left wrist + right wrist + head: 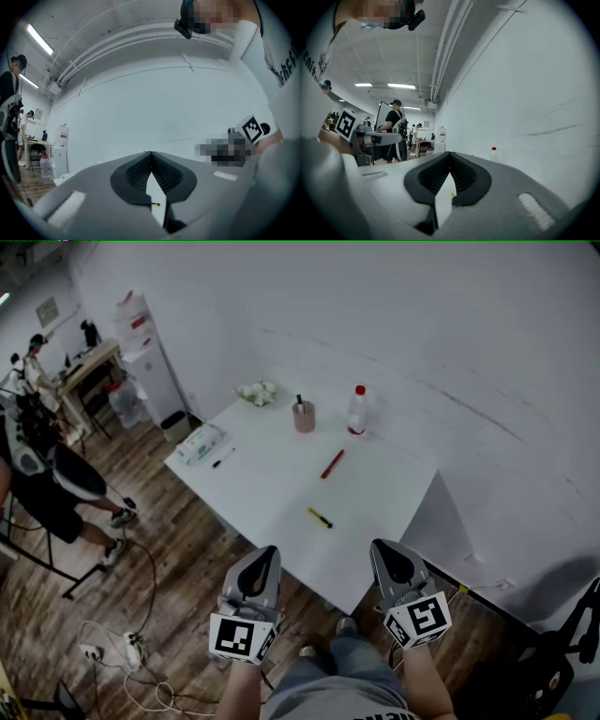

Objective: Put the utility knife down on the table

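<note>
A yellow and black utility knife (pixel 319 517) lies flat on the white table (pixel 272 488), near its front corner. Both grippers hover side by side off the table's near edge, apart from the knife. My left gripper (pixel 269 552) is shut with nothing in it, and its tips meet in the left gripper view (pixel 151 153). My right gripper (pixel 382 547) is shut and empty too, its jaws closed in the right gripper view (pixel 450 153). Through the slit under the left jaws a sliver of the knife (pixel 155 204) shows.
On the table lie a slim red tool (pixel 332 464), a pink cup (pixel 304 416), a red-capped bottle (pixel 357 411), a wipes pack (pixel 199 442) and a black pen (pixel 222 457). A white wall backs the table. Cables and a power strip (pixel 131 648) lie on the wood floor; people stand at left.
</note>
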